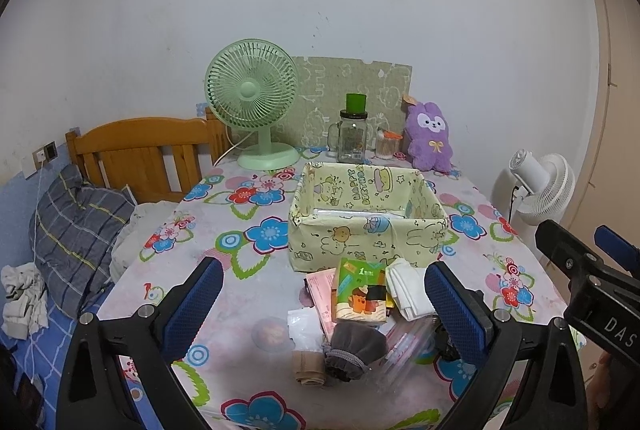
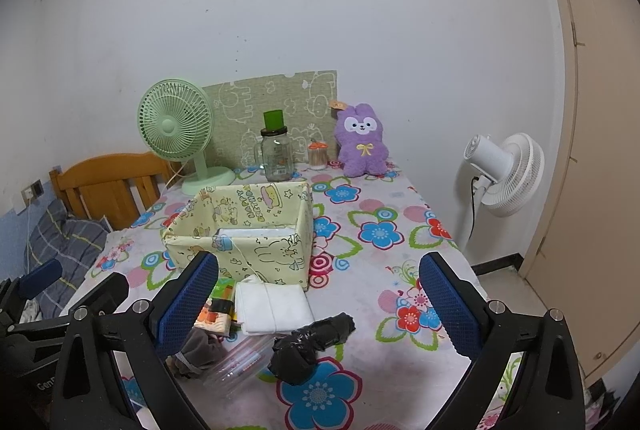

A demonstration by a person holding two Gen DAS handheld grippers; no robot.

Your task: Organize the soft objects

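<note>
- both my left gripper [image 1: 324, 294] and right gripper [image 2: 318, 296] gape wide, holding nothing.
- soft pile (grey cloth [image 1: 352, 350], white cloth [image 2: 274, 306]) sits lower centre, just before the fabric box [image 1: 366, 216].
- risk: i snag the neighbouring tissue pack [image 1: 362, 294] too.

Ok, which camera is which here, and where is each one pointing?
Left wrist: sits on the left gripper above the table's near edge, faces the white back wall over the pile of soft items; shows its blue-padded fingers and the right gripper's tips at right.
Right wrist: sits on the right gripper, further right, same heading; shows its own blue-padded fingers and the left gripper at left.
Shared: yellow cartoon-print fabric box, green desk fan, purple plush bunny.
</note>
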